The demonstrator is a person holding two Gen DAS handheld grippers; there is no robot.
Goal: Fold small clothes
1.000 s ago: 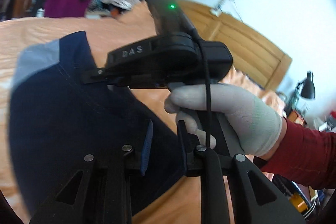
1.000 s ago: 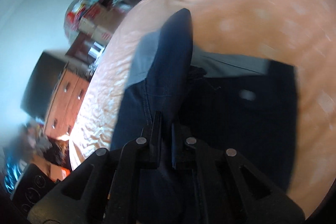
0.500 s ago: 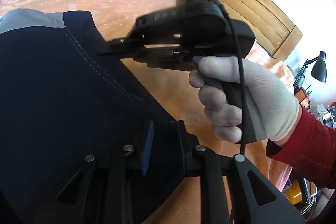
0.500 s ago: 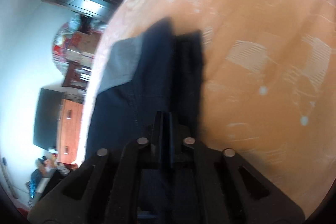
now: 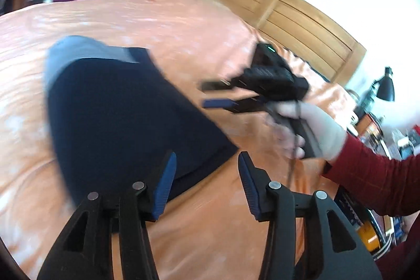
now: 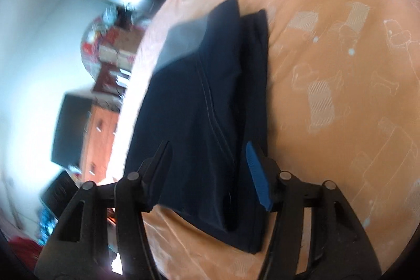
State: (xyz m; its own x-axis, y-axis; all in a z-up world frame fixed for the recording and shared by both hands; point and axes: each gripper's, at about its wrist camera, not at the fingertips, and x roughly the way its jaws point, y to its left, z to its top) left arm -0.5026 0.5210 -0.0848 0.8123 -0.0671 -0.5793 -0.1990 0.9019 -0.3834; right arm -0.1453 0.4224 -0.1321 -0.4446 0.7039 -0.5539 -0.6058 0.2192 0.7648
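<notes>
navy garment [image 5: 126, 117] lies folded on orange bed [image 5: 183, 30]. both tools spread, holding nothing: left tool [image 5: 206, 184], right tool [image 6: 210, 164]. fold step looks done; next prob. needs a fresh edge grip.

The bed [image 5: 110, 17] is covered with an orange sheet [image 6: 328, 101] that has a pale printed pattern of striped patches and thin outlines. The sheet has soft wrinkles. A dark blue garment [image 5: 126, 117] lies flat on it, folded, with a grey band [image 5: 81, 49] at its far end. In the right wrist view the garment [image 6: 199, 101] shows two layers, one upon the other, and a line of light stitching runs along the upper layer. At the head of the bed stands a wooden headboard [image 5: 296, 28].
</notes>
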